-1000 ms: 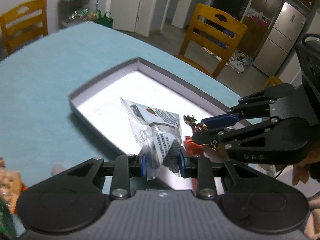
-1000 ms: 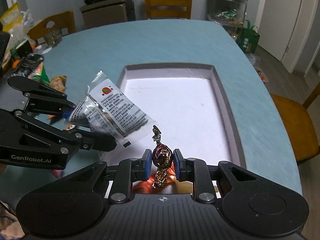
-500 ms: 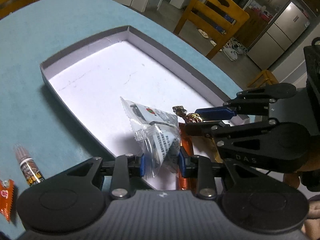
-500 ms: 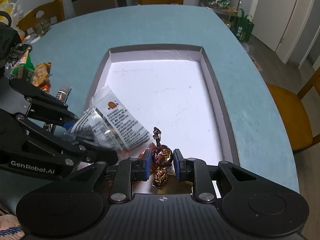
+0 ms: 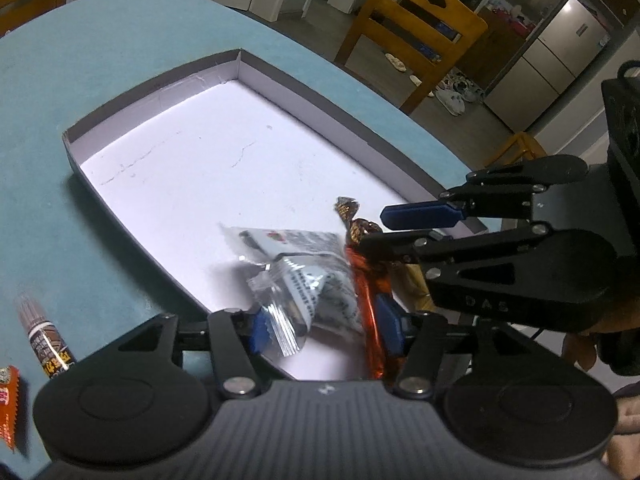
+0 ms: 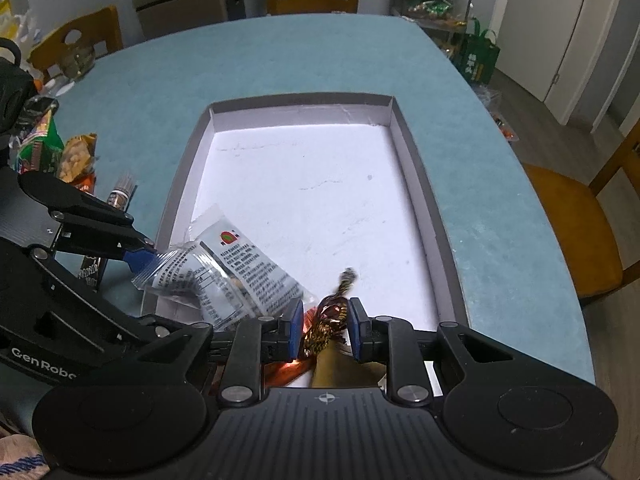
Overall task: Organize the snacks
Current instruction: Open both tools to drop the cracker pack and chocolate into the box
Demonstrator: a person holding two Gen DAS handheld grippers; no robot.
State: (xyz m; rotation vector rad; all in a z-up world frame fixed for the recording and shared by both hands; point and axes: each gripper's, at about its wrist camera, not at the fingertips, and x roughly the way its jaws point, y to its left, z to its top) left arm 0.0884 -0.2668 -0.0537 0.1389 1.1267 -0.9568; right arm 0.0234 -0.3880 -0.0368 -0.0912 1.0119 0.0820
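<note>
Over at nine o'clock on the teal counter (image 6: 320, 60), loose snacks lie beside the tray: a green bag (image 6: 38, 152), a peanut packet (image 6: 78, 156) and a brown stick sachet (image 5: 44, 330). Next, at about eight o'clock of the shallow white tray (image 6: 436, 220), the left tongs (image 5: 322, 326) are opening, their blue pads spread with the clear printed snack packet (image 5: 304, 280) lying loose between them on the tray's near corner, one pad still close against its crinkled edge. An orange foil wrapper (image 5: 370, 308) lies just beside that packet. Further right, near six o'clock of the tray, the right tongs (image 6: 323, 330) are pressed nearly together, pinching a brown and gold twisted candy (image 6: 334, 312) upright just above the tray floor. Wooden chairs (image 6: 580, 216) stand around the counter.
</note>
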